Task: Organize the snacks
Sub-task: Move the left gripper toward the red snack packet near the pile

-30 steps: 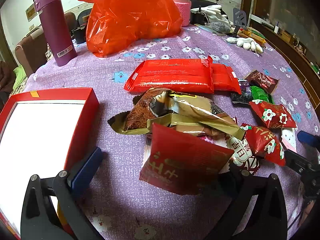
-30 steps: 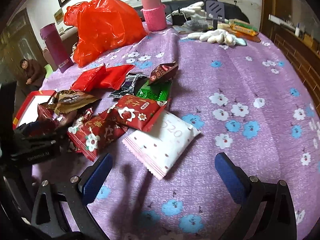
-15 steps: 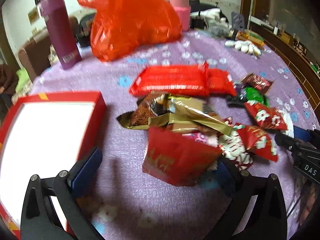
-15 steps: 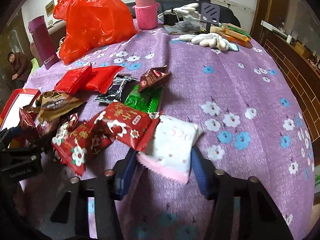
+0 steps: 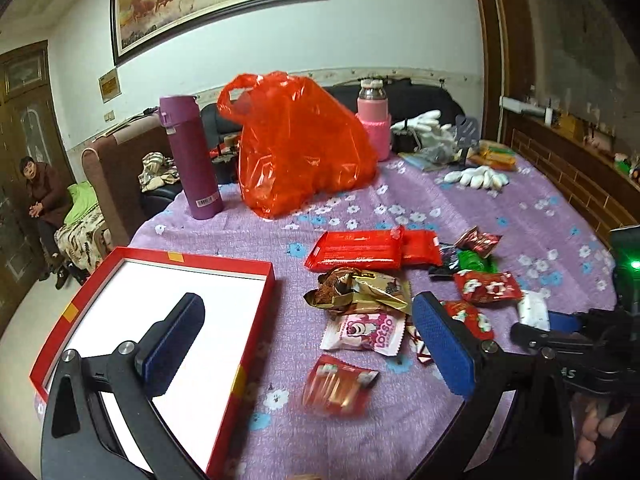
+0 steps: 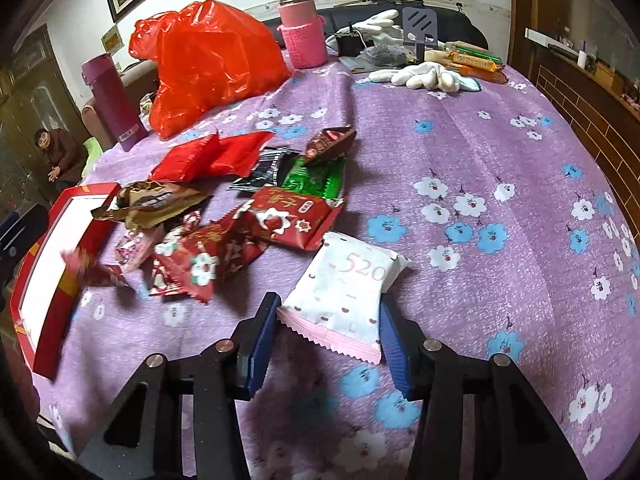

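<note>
One white "520" packet (image 6: 348, 280) sits between the blue pads of my right gripper (image 6: 326, 340), whose jaws are closing on its pink crimped end, both pads against its sides. My left gripper (image 5: 308, 344) hangs wide open with nothing in it, above a blurred red packet (image 5: 336, 384) on the purple flowered tablecloth (image 6: 500, 152). The red box (image 5: 256, 280) to the left shows only a bare white floor, one of my left fingers (image 5: 172, 340) over it. Beside the 520 packet lie red flower-print packets (image 6: 288, 216), a green one (image 6: 316, 180), a gold-brown one (image 6: 152, 200), a pink bear packet (image 5: 364, 332) and long red bars (image 5: 356, 250). Farther back stand an orange plastic bag (image 5: 300, 152), a purple flask (image 5: 192, 160) and a pink-sleeved bottle (image 5: 374, 120), with white gloves (image 6: 424, 74) near the table's far edge
</note>
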